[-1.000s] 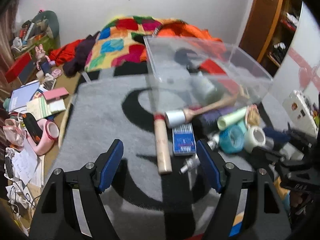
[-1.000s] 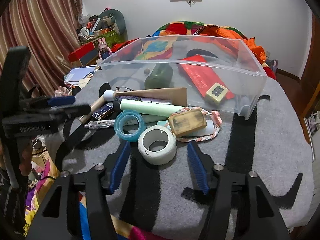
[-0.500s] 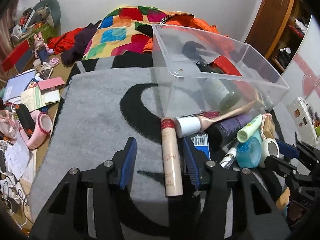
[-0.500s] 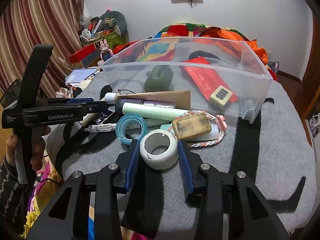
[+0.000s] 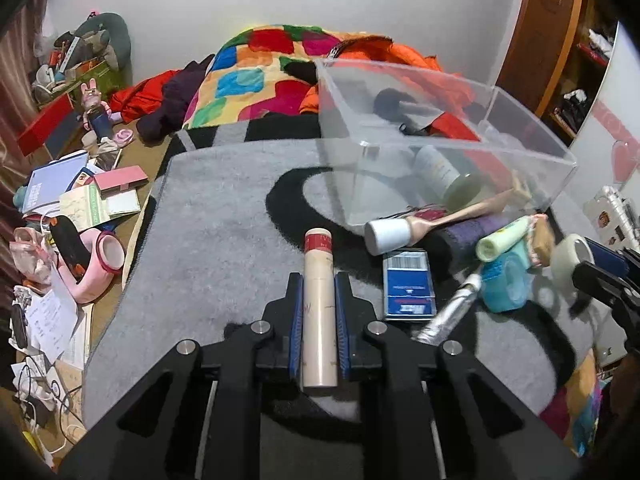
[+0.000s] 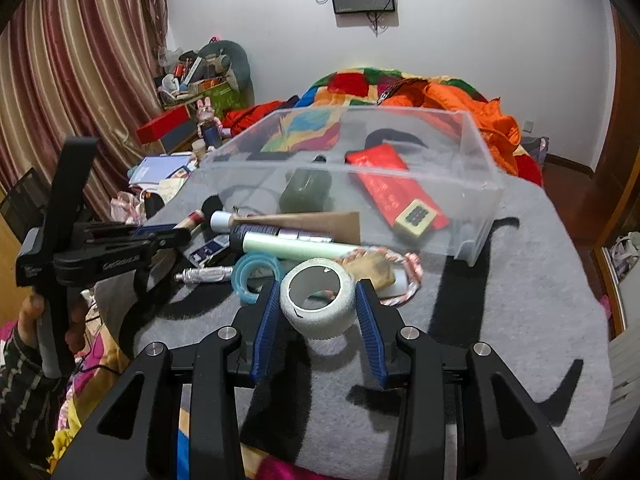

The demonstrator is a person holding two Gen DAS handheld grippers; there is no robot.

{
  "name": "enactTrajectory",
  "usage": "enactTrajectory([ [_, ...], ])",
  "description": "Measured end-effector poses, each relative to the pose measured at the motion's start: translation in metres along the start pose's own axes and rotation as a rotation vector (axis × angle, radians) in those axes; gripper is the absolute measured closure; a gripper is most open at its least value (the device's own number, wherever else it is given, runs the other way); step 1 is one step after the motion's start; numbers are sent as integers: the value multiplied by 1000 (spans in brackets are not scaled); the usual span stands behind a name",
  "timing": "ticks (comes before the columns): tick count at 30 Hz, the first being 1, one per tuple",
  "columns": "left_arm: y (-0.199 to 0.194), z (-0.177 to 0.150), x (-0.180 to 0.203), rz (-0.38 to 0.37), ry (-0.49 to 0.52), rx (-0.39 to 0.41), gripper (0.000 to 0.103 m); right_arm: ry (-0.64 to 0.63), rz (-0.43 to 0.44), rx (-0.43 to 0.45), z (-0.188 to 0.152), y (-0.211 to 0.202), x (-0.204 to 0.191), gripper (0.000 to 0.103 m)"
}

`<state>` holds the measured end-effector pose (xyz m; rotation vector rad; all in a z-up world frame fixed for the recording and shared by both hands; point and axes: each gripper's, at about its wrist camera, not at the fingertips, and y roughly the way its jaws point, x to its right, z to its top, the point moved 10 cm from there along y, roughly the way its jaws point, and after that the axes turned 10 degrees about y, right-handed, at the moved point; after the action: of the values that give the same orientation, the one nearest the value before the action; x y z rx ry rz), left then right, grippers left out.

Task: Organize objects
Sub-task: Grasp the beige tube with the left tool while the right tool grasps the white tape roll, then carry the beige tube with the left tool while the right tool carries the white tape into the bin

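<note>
My left gripper (image 5: 319, 280) is shut on a beige tube with a red band (image 5: 318, 304), which lies on the grey blanket. My right gripper (image 6: 318, 286) is shut on a white tape roll (image 6: 318, 300) and holds it just above the blanket. A clear plastic bin (image 6: 472, 184) stands behind the pile, with a red packet (image 6: 384, 184) and a dark green bottle (image 6: 306, 188) inside. The same bin (image 5: 532, 148) shows in the left wrist view. The left gripper also shows from the side in the right wrist view (image 6: 176, 236).
A pile lies in front of the bin: blue tape roll (image 6: 254, 268), pale green tube (image 6: 296, 246), silver tube (image 6: 204, 274), blue box (image 5: 408, 280), brown-handled brush (image 5: 432, 220), braided rope (image 6: 408, 276). Books and clutter (image 5: 80, 200) cover the floor at left.
Both grippers moved forward and closed. The left jaws closed on the beige tube. The right jaws closed on the white tape roll and raised it slightly.
</note>
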<state>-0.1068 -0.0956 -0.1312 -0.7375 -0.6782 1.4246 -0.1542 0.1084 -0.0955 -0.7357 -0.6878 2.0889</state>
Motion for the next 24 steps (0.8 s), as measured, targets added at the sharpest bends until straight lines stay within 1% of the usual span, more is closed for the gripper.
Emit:
enactTrajectory([
  [6,-30,20,9,-11,5,83,89,19,11,39,18,-12,2,67],
  [12,-56,49,29,-18,39,172,89,28,3,84,35,-21,8,67],
  [18,-65,70,45,-52,50,217,89,35,-2,143,58,-36,14,67],
  [24,-75,91,53,-60,63,258,89,25,-32,203,84,-43,22,67],
])
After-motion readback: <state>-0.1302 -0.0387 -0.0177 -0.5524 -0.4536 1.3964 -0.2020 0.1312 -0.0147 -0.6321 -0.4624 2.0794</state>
